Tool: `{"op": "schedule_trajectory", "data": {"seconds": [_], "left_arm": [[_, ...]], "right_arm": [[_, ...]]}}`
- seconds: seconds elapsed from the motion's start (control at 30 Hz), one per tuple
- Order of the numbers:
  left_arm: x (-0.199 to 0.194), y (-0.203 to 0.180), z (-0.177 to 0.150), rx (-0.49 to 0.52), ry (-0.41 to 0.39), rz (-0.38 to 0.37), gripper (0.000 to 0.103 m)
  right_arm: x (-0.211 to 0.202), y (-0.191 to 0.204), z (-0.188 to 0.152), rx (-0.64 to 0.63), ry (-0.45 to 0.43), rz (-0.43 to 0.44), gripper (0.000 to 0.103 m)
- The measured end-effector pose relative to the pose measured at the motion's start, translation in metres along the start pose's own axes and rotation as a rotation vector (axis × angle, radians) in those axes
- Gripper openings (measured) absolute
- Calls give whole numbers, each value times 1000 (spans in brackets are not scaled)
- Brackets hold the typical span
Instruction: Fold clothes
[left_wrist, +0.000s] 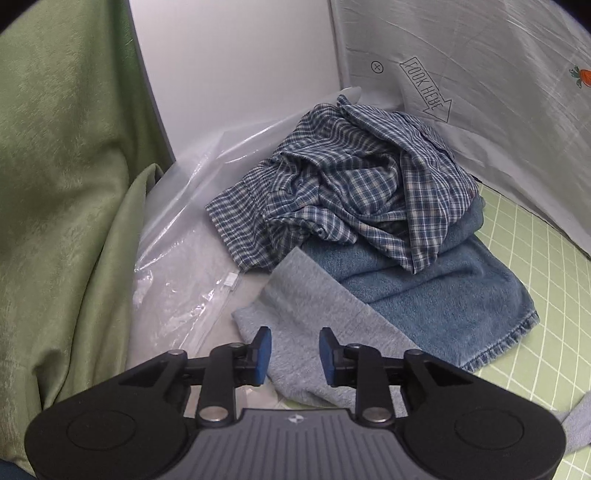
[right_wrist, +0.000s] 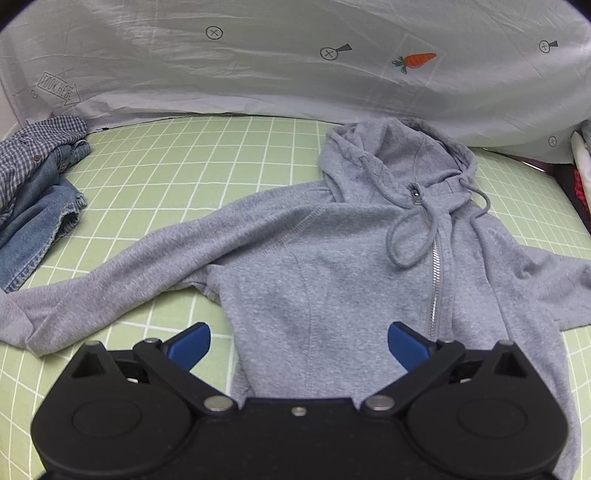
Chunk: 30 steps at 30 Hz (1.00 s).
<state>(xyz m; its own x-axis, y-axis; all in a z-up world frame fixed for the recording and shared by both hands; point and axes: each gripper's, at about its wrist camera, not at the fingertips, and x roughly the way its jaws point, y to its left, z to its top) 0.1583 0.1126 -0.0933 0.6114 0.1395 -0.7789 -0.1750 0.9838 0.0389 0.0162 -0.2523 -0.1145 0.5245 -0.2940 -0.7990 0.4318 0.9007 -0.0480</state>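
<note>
Below the right gripper (right_wrist: 298, 341) lies the grey hoodie (right_wrist: 332, 266), spread front-up on the green checked sheet (right_wrist: 177, 162). Its jaws stand wide apart over the lower body of the garment, gripping nothing; the zip (right_wrist: 436, 280) runs just to the right of them and the hood (right_wrist: 399, 155) sits ahead of them, toward the pale cloth backdrop (right_wrist: 258, 66) with its printed carrot (right_wrist: 417, 61). One sleeve (right_wrist: 129, 280) stretches away to the left of that gripper, reaching toward a heap at the sheet's far left edge.

Ahead of the left gripper (left_wrist: 295, 352) is that same heap: a crumpled blue plaid shirt (left_wrist: 343, 184) on top of folded blue jeans (left_wrist: 436, 295). This gripper's jaws are narrowly parted, and nothing is pinched between the blue pads (left_wrist: 263, 350). The end of the hoodie's sleeve (left_wrist: 314, 317) lies slack directly beyond and under them; whether a pad touches it I cannot tell. Left of these tongs are a clear plastic bag (left_wrist: 184, 266) and a green curtain (left_wrist: 66, 184).
</note>
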Motion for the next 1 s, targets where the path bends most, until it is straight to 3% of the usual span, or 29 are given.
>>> {"op": "schedule_trajectory", "data": {"seconds": [0.13, 0.4, 0.63, 0.77, 0.9, 0.93, 1.0], "left_arm": [[7, 3, 7, 20, -3, 26, 59], [43, 16, 15, 13, 68, -32, 63], [72, 11, 29, 56, 72, -66, 67], [88, 9, 38, 58, 97, -78, 69], [94, 12, 40, 25, 111, -98, 70], [95, 13, 40, 24, 109, -102, 70], [95, 14, 39, 21, 104, -109, 70]], "right_arm": [[4, 18, 11, -16, -15, 48, 103], [26, 61, 36, 11, 12, 153, 103], [44, 92, 55, 42, 39, 136, 101], [59, 111, 62, 40, 71, 150, 84], [73, 125, 61, 11, 125, 128, 49], [75, 125, 59, 11, 131, 125, 46], [75, 123, 57, 18, 131, 129, 24]]}}
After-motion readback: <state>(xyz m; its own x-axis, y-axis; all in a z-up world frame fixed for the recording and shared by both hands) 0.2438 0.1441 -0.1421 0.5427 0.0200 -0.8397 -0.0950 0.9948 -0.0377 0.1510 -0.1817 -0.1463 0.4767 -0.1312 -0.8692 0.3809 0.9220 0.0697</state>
